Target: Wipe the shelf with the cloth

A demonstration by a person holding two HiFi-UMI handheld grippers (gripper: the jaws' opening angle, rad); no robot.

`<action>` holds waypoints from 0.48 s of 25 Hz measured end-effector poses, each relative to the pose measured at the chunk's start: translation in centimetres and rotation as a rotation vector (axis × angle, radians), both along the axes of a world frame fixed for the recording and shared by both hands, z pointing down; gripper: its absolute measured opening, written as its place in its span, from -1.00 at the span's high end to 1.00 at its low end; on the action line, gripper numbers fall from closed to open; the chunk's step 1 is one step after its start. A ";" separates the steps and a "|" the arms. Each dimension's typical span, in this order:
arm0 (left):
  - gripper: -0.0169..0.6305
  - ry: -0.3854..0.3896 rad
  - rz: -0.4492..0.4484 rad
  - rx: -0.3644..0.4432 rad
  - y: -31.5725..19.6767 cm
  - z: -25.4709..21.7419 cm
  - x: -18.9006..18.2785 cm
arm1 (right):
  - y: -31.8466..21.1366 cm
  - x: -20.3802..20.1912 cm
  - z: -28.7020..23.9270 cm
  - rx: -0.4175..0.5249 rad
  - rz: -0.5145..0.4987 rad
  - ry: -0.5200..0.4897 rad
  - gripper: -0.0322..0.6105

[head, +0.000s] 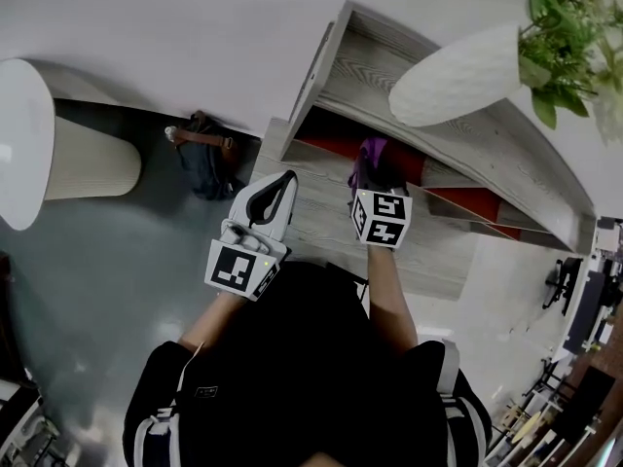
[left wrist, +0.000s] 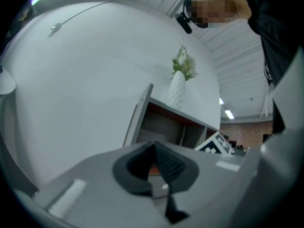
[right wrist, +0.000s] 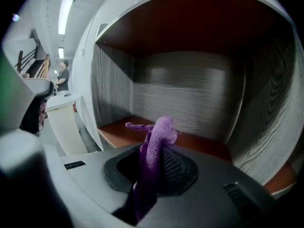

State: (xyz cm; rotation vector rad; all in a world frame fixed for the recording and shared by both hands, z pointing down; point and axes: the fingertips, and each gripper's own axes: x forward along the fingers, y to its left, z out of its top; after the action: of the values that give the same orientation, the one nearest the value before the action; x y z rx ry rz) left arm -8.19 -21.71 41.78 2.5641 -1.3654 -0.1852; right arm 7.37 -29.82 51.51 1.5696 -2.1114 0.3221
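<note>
My right gripper [head: 378, 168] has its fingers clamped on the purple cloth [right wrist: 153, 153] at the shelf [head: 487, 139] opening. My left gripper [head: 280, 185] has its fingers together, empty.

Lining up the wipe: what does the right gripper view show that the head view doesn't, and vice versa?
Right gripper view only: the compartment's wood-grain back wall and a person at left. Head view only: the white vase with its plant on the shelf top, and a dark bag on the floor. Both: the purple cloth clamped in the right hand-held gripper, and the red-brown shelf board.
</note>
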 end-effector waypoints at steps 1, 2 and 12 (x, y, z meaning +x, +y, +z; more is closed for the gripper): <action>0.94 -0.001 -0.009 0.001 0.1 0.0 -0.3 | -0.1 -0.4 0.0 -0.003 -0.010 0.001 0.75; 0.94 -0.001 -0.020 0.001 0.2 0.0 -0.7 | -0.2 -0.9 0.0 -0.005 -0.021 0.002 0.75; 0.94 0.006 -0.095 -0.013 0.7 0.5 -3.8 | -1.0 -6.3 0.2 -0.047 -0.161 0.022 0.75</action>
State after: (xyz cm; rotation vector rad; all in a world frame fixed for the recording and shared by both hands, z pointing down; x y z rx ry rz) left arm -11.96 -21.02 42.28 2.4883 -1.4825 -0.1988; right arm 1.03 -30.84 51.67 1.3602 -2.1809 0.2958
